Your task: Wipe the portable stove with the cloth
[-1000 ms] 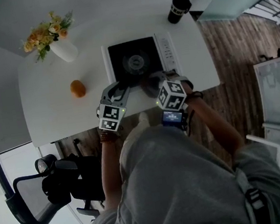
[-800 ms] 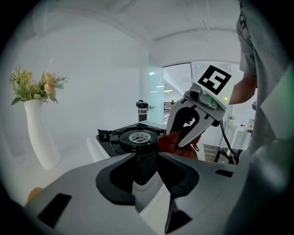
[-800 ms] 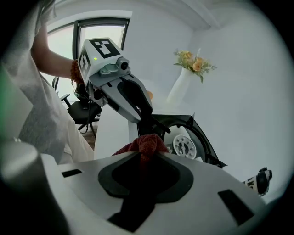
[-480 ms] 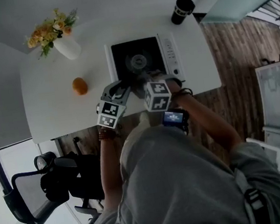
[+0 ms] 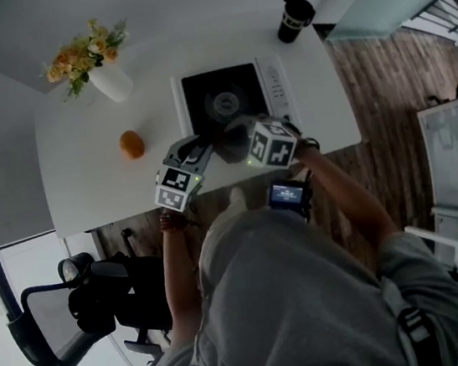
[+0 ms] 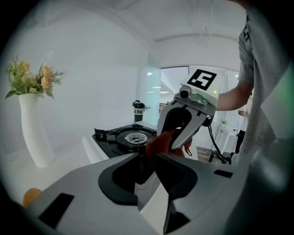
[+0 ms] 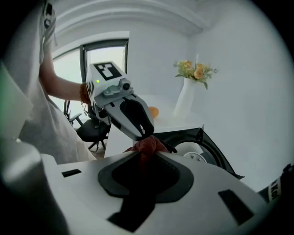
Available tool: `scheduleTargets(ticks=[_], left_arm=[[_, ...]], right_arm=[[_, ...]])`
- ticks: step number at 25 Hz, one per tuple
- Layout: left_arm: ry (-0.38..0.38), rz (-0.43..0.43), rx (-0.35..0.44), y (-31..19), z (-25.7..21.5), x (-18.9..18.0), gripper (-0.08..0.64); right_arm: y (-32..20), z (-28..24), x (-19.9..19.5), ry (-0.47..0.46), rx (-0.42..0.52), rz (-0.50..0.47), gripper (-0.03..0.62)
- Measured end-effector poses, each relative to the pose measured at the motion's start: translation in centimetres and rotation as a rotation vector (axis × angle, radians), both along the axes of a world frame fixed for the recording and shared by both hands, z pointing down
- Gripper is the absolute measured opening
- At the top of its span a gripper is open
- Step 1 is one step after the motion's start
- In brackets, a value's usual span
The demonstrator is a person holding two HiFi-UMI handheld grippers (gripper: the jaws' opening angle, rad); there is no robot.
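The portable stove (image 5: 221, 99) is black-topped with a white body and stands at the table's far side. Both grippers meet at its front edge. My right gripper (image 5: 236, 140) is shut on a bunched red cloth (image 7: 147, 144), which sticks out past its tips. My left gripper (image 5: 201, 150) faces it, and its jaws are closing with the cloth (image 6: 158, 143) between their tips. A gap still shows between those jaws. From the left gripper view, the right gripper (image 6: 173, 138) hangs over the cloth with the stove (image 6: 124, 135) behind it. The cloth (image 5: 225, 144) looks dark from above.
On the white table (image 5: 85, 181) stand a white vase of flowers (image 5: 104, 79) at the far left and a black cup (image 5: 293, 17) at the far right. An orange (image 5: 131, 144) lies left of the stove. An office chair (image 5: 86, 312) stands by the table's near edge.
My right gripper has carried the cloth a little leftward and up to the left gripper's tips. The left gripper has stayed in place.
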State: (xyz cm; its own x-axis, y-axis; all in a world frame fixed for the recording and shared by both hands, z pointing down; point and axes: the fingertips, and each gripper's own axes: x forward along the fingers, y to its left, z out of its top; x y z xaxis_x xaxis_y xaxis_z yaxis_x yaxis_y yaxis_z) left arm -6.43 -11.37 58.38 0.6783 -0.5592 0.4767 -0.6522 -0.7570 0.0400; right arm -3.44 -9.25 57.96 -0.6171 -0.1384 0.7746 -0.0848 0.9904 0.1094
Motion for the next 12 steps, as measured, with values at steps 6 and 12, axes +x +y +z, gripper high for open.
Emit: scheduleTargets(ticks=[6, 12], left_arm=[[-0.032, -0.028, 0.039, -0.1, 0.2, 0.2, 0.133], [-0.041, -0.070, 0.043, -0.1, 0.4, 0.0, 0.138]], right_arm=[[-7.0, -6.1, 4.5, -0.186, 0.000, 0.123, 0.095], [-17.8, -4.9, 8.1, -0.075, 0.042, 0.270, 0.096]])
